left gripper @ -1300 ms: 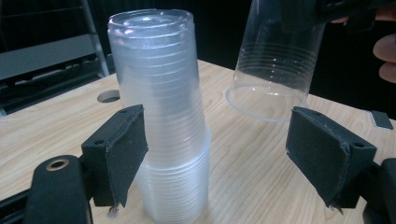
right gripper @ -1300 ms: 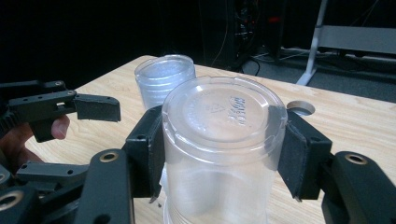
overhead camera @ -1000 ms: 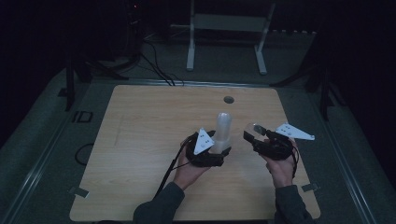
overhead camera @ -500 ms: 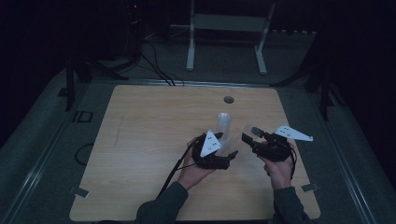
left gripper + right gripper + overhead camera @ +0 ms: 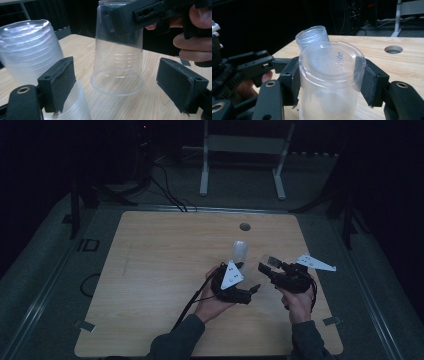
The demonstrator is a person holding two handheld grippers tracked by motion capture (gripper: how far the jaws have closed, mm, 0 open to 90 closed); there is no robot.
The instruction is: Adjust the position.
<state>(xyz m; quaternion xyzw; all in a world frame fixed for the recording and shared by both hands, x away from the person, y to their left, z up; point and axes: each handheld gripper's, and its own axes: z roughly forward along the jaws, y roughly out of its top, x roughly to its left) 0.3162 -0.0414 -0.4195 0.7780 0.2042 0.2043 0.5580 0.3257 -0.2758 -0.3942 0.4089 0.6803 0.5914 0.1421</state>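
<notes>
Clear plastic is what both grippers work on: 1 single see-through ribbed plastic cup (image 5: 332,75), upside down with its flat base up, and 1 nested stack of the same clear cups (image 5: 30,50). How many cups the stack holds I cannot tell.

The right gripper (image 5: 329,80) clamps the single cup, 1 black pad pressed on each side of its wall near the base. In the left gripper view this cup hangs mouth down just above the pale wooden table (image 5: 160,250), between the left gripper's (image 5: 125,87) 2 pads and touching neither.

The left gripper's jaws have just been opening and stand wide. The stack rises beside and behind its left pad, tilted, with part of it showing below that pad.

In the high view the 2 grippers sit close together, the stack just beyond the left one. 1 round hole (image 5: 245,226) lies in the tabletop farther off.
</notes>
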